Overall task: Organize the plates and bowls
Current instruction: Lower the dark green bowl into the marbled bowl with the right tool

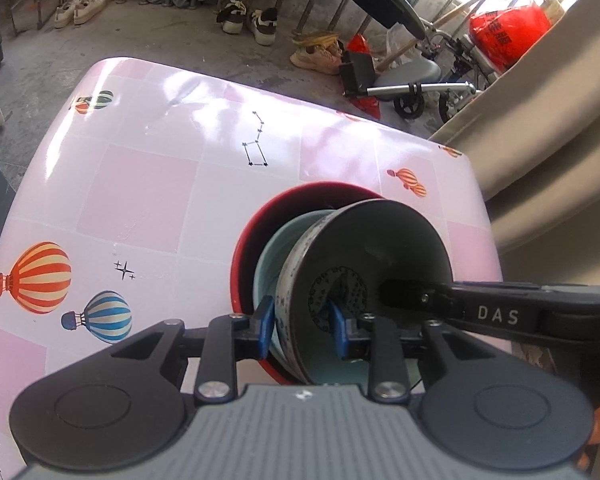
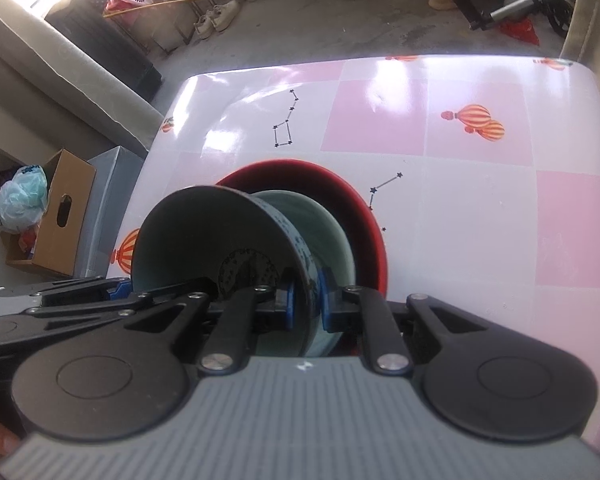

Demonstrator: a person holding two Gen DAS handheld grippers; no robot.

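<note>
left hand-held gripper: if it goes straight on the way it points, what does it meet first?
Probably the pale green bowl under the speckled bowl whose rim sits between the left hand-held gripper; depth is unclear. The red bowl is beneath.

A table (image 1: pixel 148 184) is seen, covered by a glossy cloth checked in pink and white, on which hot-air balloons in orange and blue stripes, small stars and constellation lines are printed. Daylight is reflected brightly along its far edge. A red bowl (image 1: pixel 252 232) is set directly on the cloth, toward the near right part of the top in the left wrist view. A pale green bowl (image 1: pixel 272 256) is nested inside it. The remainder of the cloth in view is occupied only by its printed pattern.
</note>
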